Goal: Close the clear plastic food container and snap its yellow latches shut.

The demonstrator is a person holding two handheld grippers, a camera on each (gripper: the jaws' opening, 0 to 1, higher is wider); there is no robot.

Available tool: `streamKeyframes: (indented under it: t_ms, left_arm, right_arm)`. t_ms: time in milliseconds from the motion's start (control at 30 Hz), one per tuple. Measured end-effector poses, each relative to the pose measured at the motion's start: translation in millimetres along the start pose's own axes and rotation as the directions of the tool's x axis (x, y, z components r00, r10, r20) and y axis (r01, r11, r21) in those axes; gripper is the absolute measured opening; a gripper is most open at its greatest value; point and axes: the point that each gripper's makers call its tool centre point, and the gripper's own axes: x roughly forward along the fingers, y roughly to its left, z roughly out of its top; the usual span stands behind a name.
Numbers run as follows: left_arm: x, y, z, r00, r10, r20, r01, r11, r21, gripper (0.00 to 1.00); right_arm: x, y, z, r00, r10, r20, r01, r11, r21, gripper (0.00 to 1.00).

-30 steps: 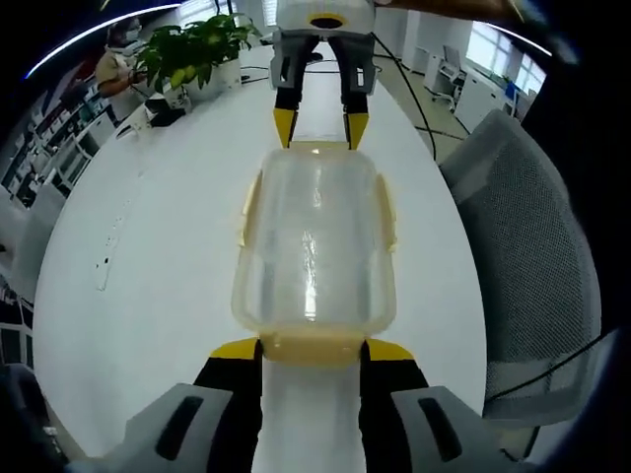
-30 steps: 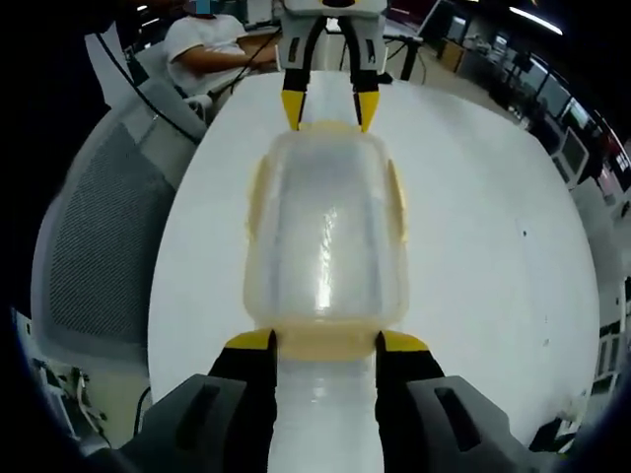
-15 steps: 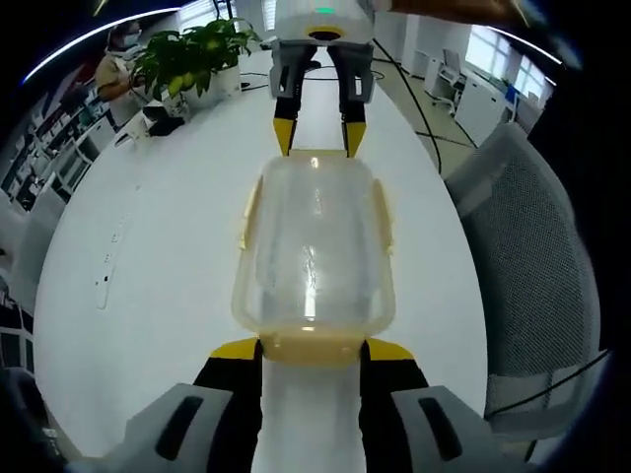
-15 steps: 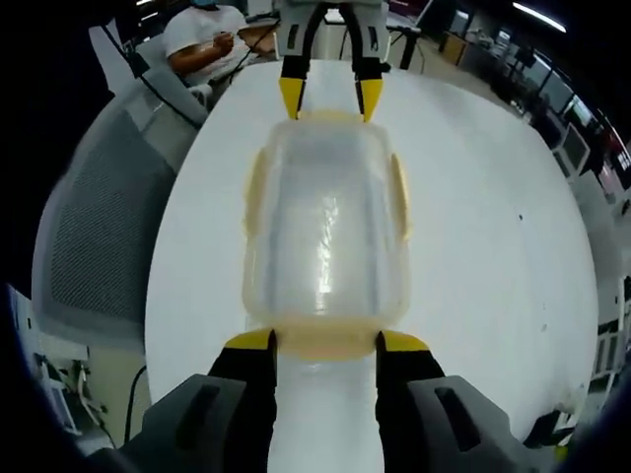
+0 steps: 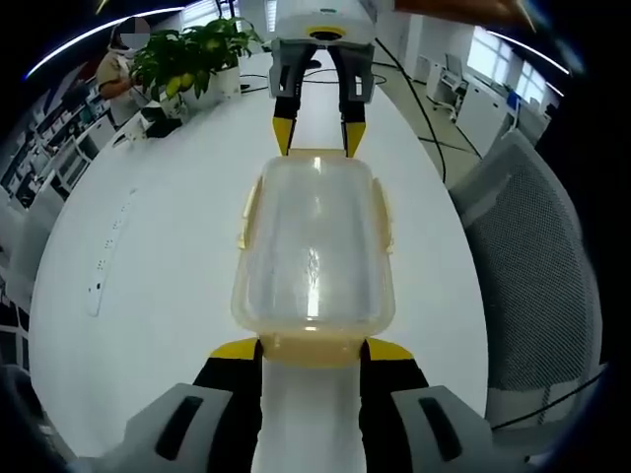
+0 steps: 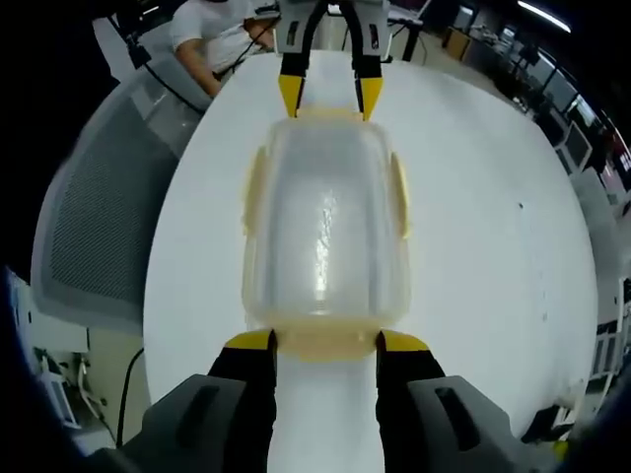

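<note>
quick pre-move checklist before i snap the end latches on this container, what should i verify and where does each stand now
1. Lid seated on the clear container: looks on and level in both views; ok.
2. Left gripper at the near end latch: jaws open, one yellow tip at each side of it; ok.
3. Right gripper at the opposite end latch: jaws open, straddling it the same way; ok.
4. End latches clicked down: both lie between the tips, but engagement is not visible; cannot tell.
5. Long-side yellow latches: appear flat against the walls, but lock state is unclear; cannot tell.
6. Container resting on the white table: looks flat, centred between the grippers; ok.
</note>
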Motion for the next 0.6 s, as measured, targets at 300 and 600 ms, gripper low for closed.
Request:
streamKeyframes:
  t_ms: [300, 600]
  left_arm:
    - [9, -2.7, 3.5, 1.0, -0.005, -0.002, 0.005, 1.0, -0.008, 0.32]
    - [15, -5.5, 0.7, 1.0, -0.007, -0.018, 0.007, 1.0, -0.004, 0.33]
  right_arm:
    - [3, 0, -10.8, 1.0, 0.007, -0.029, -0.007, 1.0, -0.011, 0.36]
    - [2, 0, -12.3, 0.999, 0.002, -0.035, -0.003, 1.0, -0.021, 0.37]
